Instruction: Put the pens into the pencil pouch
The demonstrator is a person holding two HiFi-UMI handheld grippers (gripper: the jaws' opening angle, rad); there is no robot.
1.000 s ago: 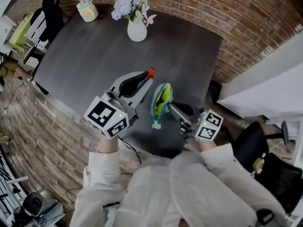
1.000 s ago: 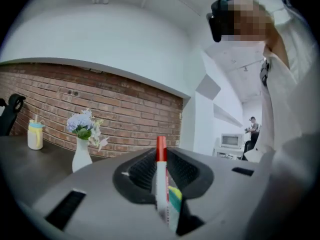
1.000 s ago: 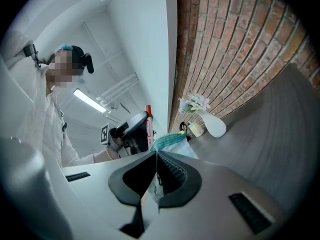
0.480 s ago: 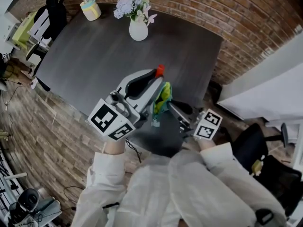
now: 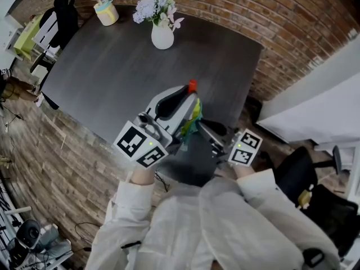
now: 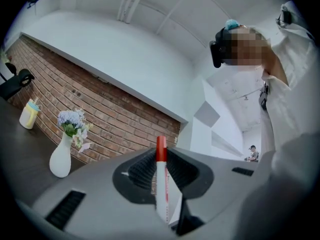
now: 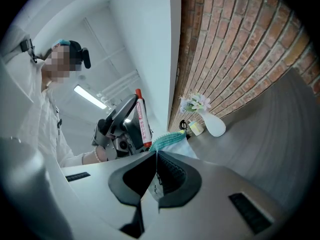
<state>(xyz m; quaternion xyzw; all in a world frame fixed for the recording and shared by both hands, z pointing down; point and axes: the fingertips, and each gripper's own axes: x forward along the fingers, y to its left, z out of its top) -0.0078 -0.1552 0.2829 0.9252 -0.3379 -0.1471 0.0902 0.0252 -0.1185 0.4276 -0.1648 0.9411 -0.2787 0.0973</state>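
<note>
My left gripper [image 5: 188, 97] is shut on a white marker with a red cap [image 5: 192, 85], which stands upright between the jaws [image 6: 160, 181]. The marker's lower end is right at the mouth of the teal pencil pouch [image 5: 194, 116], whose lining shows yellow-green. My right gripper [image 5: 205, 125] is shut on the pouch's edge and holds it above the near table edge; its own view shows the thin fabric [image 7: 156, 171] pinched between the jaws and the teal zipper rim [image 7: 167, 138]. The left gripper with the marker [image 7: 143, 118] shows just beyond that rim.
A dark round table [image 5: 112, 66] carries a white vase with pale flowers [image 5: 162, 35] and a small yellow cup with a teal lid [image 5: 106, 11] at its far side. A brick wall curves behind. Chairs stand at the far left [image 5: 59, 16] and lower right [image 5: 304, 173].
My left gripper has carried the marker rightward and up toward the pouch, rolling as it went, so it now overlaps the pouch's mouth. The right gripper and pouch have stayed put.
</note>
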